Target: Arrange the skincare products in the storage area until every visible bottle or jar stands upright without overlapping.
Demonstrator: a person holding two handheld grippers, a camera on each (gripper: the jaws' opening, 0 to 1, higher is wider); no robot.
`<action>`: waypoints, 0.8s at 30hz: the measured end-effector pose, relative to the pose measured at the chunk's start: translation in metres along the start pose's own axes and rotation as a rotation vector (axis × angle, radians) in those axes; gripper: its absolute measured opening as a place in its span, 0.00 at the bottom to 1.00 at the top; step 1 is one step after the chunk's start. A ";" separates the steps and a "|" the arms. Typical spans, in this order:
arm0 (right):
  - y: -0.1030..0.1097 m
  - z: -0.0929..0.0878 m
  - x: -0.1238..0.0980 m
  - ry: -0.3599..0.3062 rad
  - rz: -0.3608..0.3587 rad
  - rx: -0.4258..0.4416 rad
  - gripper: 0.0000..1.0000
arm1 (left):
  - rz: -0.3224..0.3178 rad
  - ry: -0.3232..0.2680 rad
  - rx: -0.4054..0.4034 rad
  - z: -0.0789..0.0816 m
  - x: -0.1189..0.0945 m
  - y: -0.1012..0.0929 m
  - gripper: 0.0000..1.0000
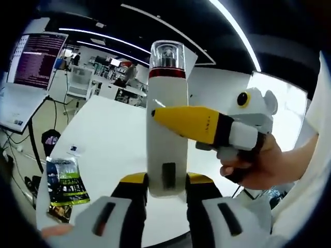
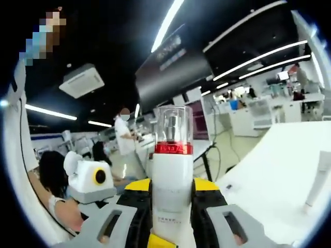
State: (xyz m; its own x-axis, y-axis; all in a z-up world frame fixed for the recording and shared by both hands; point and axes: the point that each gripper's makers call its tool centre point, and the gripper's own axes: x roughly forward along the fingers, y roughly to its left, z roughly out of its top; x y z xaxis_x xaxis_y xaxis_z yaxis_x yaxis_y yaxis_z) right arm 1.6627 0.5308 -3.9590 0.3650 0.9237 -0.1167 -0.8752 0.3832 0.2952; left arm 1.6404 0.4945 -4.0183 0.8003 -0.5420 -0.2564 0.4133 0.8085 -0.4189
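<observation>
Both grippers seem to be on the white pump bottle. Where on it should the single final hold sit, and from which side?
Grip the white pump bottle on its straight lower body, side-on, as the left gripper does. Avoid the clear cap above the red band; it's narrower and may pull off.

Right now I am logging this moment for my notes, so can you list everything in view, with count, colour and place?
pump bottle: one, white with a red band and clear cap, upright between both grippers' jaws.
white table: one, under and behind the bottle.
sachet packets: a small pile, green and dark, at the table's near left edge.
small card: one, white with dark print, flat on the table.
monitor: one, lit with text lines, upper left of the left gripper view.
left gripper: yellow-black jaws clamped on the bottle's base.
right gripper: shut on the bottle.
person's hand: holding the right gripper's handle.
</observation>
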 end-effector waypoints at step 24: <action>0.009 -0.003 0.005 0.047 -0.020 -0.070 0.24 | 0.083 -0.030 0.142 0.019 -0.006 0.015 0.26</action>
State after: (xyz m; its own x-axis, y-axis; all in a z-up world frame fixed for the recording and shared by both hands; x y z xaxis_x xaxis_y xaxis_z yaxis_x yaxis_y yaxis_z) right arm 1.6560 0.5388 -3.9600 0.3685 0.9145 -0.1671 -0.8887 0.3993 0.2255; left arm 1.6503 0.5143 -4.0071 0.8460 -0.4668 -0.2576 0.4011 0.8755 -0.2694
